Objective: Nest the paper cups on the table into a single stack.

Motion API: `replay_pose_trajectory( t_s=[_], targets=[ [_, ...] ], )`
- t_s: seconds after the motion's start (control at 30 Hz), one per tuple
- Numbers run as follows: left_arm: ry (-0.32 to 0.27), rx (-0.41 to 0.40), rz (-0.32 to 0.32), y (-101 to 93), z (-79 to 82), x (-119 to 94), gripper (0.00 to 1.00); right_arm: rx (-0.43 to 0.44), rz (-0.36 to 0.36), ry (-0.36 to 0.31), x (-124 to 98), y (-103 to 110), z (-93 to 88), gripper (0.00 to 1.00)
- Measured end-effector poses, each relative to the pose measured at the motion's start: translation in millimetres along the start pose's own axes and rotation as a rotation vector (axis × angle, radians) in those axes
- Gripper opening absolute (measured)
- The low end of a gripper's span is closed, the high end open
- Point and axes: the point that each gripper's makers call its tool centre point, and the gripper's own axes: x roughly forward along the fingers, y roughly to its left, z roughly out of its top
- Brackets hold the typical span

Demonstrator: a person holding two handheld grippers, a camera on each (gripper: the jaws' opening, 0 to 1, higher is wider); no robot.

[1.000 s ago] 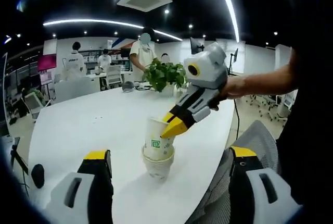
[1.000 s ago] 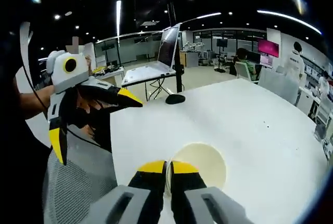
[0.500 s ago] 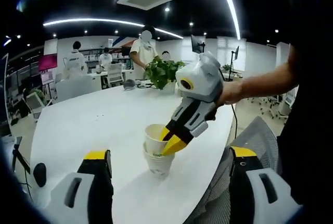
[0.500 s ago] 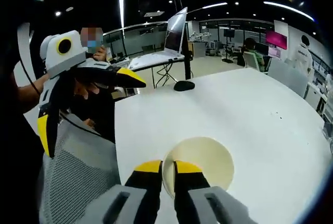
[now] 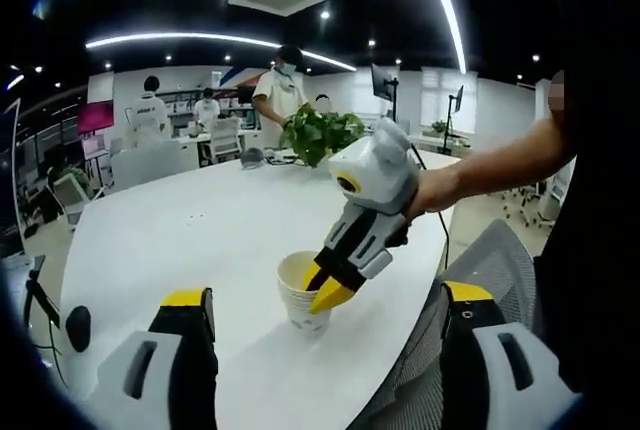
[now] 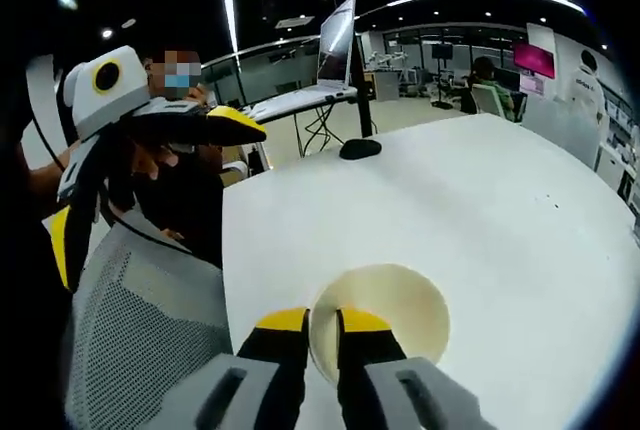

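Right tool (image 6: 318, 322) pinches the near rim of the top cup (image 6: 385, 305), pressing it down so it seats in the stack (image 5: 303, 295), just ahead on the tabletop (image 6: 480, 210). Left tool (image 5: 325, 315) hangs spread wide, well back from the stack, holding nothing, likely keeping clear.

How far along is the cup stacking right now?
Nearly done: the cups sit nested as one cup stack on the white table. In hand: the right gripper pinches the top cup's rim. Left: release it. The left gripper is open, holding nothing.
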Motion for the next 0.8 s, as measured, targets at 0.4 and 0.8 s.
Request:
replay_pose_trajectory(
  t_s=[0.4, 0.8],
  targets=[
    [-0.001, 0.010, -0.002, 3.8, -3.0, 9, 0.93, -0.097, -0.014, -0.060, -14, 4, 12.9, 0.17],
    [0.076, 0.057, -0.041, 7.8, -26.7, 30, 0.91, -0.086, -0.103, -0.179, -42, -3, 28.2, 0.47]
  ],
)
